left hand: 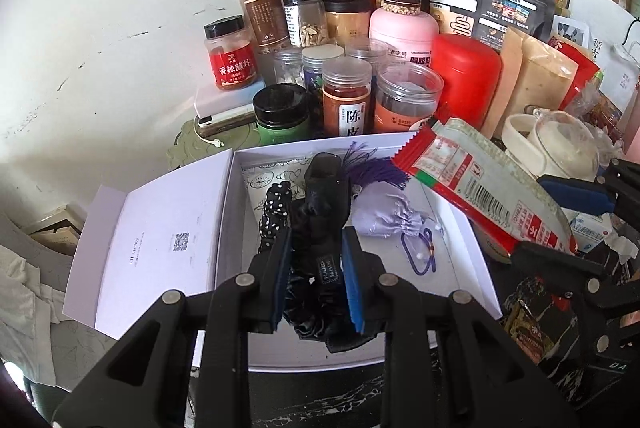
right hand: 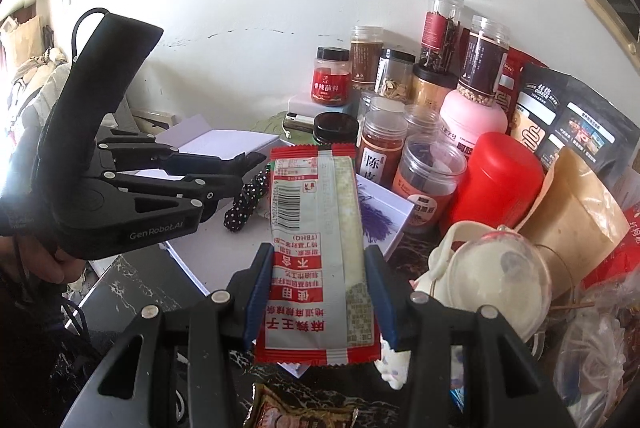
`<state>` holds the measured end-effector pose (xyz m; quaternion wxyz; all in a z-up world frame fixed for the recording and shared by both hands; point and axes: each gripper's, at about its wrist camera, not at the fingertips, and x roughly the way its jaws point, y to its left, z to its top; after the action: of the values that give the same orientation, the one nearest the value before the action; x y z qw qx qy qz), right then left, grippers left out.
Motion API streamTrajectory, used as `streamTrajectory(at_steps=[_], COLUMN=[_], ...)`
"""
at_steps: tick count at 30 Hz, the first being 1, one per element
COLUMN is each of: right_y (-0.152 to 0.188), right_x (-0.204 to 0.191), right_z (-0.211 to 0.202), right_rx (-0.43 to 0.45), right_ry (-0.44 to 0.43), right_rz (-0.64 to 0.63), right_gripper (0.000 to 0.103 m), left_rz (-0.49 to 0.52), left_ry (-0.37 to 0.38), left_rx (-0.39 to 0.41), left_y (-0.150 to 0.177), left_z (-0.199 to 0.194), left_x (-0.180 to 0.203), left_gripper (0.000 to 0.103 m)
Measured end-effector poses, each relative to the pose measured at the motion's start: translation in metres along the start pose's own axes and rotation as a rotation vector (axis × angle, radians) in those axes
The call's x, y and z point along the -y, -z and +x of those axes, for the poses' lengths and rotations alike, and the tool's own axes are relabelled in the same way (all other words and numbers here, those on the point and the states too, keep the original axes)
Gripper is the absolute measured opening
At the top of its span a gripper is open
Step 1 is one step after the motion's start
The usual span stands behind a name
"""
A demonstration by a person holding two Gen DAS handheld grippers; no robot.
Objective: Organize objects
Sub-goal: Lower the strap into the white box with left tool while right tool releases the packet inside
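Left jaws nearly together, pinching a black fabric strap with a small woven label [left hand: 327, 260] between the blue pads of my left gripper [left hand: 318, 276]. Right jaws partly spread, clamped on the edges of a long red-and-white foil snack packet with a barcode [right hand: 316, 260]; my right gripper [right hand: 318, 292] holds it lengthwise.

Landmark: the open white cardboard box [left hand: 460, 228] with its lid flapped out to the left.
- Strap hangs over the box interior, lower end bunched with a black satin scrunchie [left hand: 308, 316] at the box's near edge.
- Inside the box: black polka-dot scrunchie [left hand: 274, 212] left of the strap, lilac drawstring pouch with purple cord [left hand: 384, 214] right of it, purple tassel [left hand: 380, 170] toward the back wall.
- Snack packet is above the box's right rear corner, tilted, not touching the box as far as I can tell.
- Behind the box: cluster of clear plastic jars [left hand: 346, 96], a pink bottle [left hand: 402, 30], and a red cylindrical canister [left hand: 466, 76] at the right rear.
- Right of the box: a white cup with a clear domed lid [left hand: 560, 144].
- Box sits on a dark marbled tabletop [left hand: 304, 396].
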<state>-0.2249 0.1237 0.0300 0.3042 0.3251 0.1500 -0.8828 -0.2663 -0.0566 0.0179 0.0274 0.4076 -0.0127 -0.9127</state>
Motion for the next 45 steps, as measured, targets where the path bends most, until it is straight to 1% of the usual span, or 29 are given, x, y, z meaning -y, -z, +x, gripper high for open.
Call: streamTrajectory(at_steps=[8,12,15,18,21,25,29,33,37,39,41,45], right_y=[-0.016,-0.023,-0.031,-0.037,-0.04,-0.04,-0.035,-0.032,-0.027,-0.025,-0.023,-0.021], right_x=[0.013,0.019,0.023,0.023,0.023,0.022,0.015,0.012,0.011,0.012,0.008,0.006], right_z=[0.014,0.024,0.033,0.041,0.05,0.063,0.074,0.083,0.094,0.098,0.101,0.105], right_rx=[0.017,0.021,0.022,0.018,0.013,-0.007,-0.018,-0.026,-0.055,-0.061,-0.059,-0.067], right_ry=[0.015,0.018,0.024,0.015,0.021,0.013,-0.007,-0.014,-0.005,-0.015,-0.004,-0.024], right_rz=[0.011,0.018,0.029,0.019,0.009,0.013,0.004,0.005,0.005,0.004,-0.018,-0.024], right_gripper=[0.046,0.046,0.046,0.046,0.046,0.046,0.046,0.046,0.046,0.046,0.046,0.046], left_rz=[-0.049,-0.037,-0.035,-0.038,-0.023,-0.031,-0.02,-0.022,-0.009,-0.008,-0.006,0.003], left_ry=[-0.007,-0.031,-0.094,-0.095,-0.112,-0.099,-0.138,-0.089,-0.084,-0.074,-0.071,-0.061], left_rx=[-0.001,0.001,0.003,-0.002,-0.018,-0.045,-0.058,-0.067,-0.088,-0.095,-0.099,-0.113], left_y=[-0.021,-0.033,-0.042,-0.048,-0.049,-0.047,-0.043,-0.042,-0.039,-0.038,-0.037,-0.034], left_z=[0.024,0.036,0.046,0.057,0.067,0.081,0.089,0.094,0.102,0.105,0.107,0.112], left_x=[-0.014,-0.015,-0.016,-0.019,-0.02,-0.024,-0.026,-0.025,-0.02,-0.02,-0.02,-0.019], left_gripper=[0.023,0.023,0.023,0.023,0.023,0.023,0.023,0.023,0.023,0.023,0.023,0.023])
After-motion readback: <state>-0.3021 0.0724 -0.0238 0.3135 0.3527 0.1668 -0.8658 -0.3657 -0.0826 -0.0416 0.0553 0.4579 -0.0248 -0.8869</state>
